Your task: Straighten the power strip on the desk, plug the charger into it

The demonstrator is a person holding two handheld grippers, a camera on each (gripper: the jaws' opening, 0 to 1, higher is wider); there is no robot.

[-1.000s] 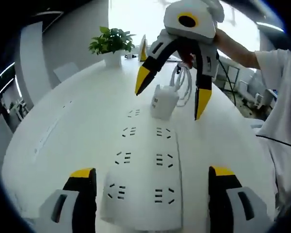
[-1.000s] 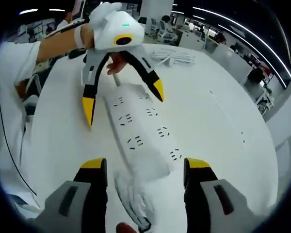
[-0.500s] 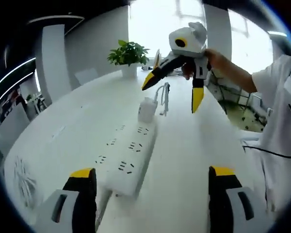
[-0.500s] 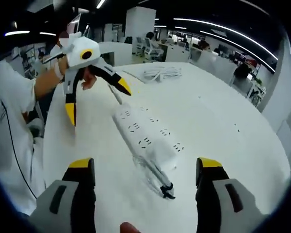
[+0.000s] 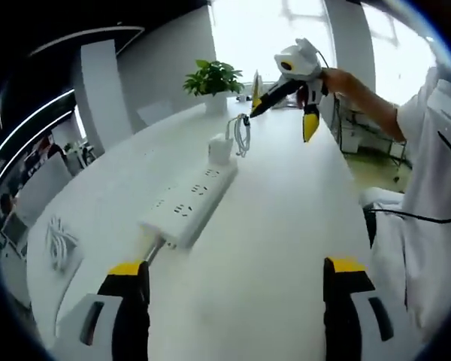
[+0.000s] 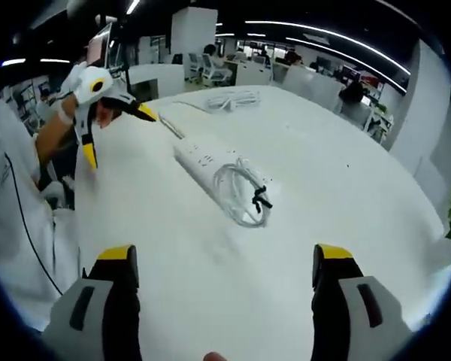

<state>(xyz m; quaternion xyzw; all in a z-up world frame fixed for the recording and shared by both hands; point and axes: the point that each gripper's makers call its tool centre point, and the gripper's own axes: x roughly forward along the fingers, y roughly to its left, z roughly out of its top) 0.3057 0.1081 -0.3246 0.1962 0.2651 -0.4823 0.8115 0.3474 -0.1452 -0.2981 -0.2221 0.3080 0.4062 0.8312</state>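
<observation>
Lying at the centre left of the left gripper view, the power strip (image 5: 189, 201) holds the charger (image 5: 220, 148); both the left gripper (image 5: 237, 312) and the right gripper (image 6: 225, 301) gape wide, gripping nothing.

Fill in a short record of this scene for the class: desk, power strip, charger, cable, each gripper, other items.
desk: white, oval
power strip: white, lying flat on the desk
charger: white block standing in the strip's far end
cable: coiled bundle beside the charger
left gripper: open, holding nothing
right gripper: open, raised above the desk, holding nothing
other items: potted plant; second cable bundle
</observation>
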